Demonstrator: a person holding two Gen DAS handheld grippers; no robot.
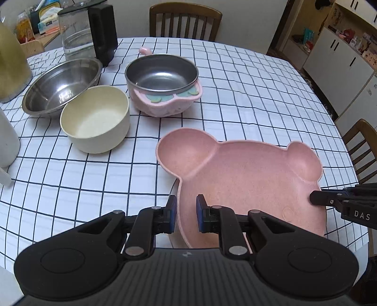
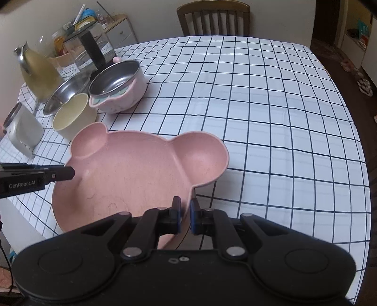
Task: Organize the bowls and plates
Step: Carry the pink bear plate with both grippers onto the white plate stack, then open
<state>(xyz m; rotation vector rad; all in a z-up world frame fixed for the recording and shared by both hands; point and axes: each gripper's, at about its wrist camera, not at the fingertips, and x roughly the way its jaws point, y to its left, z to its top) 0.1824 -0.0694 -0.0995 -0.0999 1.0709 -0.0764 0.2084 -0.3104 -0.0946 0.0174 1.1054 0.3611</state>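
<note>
A pink bear-shaped divided plate [image 1: 247,183] lies at the near edge of the checked table; it also shows in the right wrist view [image 2: 132,174]. My left gripper [image 1: 186,211] straddles its left rim, jaws a little apart around the rim. My right gripper [image 2: 185,214] is shut on the plate's right rim; its tip also shows in the left wrist view [image 1: 315,197]. Behind stand a cream bowl [image 1: 96,117], a steel bowl [image 1: 61,84] and a pink-cased steel bowl with handle [image 1: 165,80].
A glass kettle with black handle [image 1: 89,30], a yellowish jug [image 1: 11,63] and a white container [image 1: 7,138] stand at the left. Wooden chairs [image 1: 186,21] surround the table. The checked cloth [image 2: 271,106] stretches to the right.
</note>
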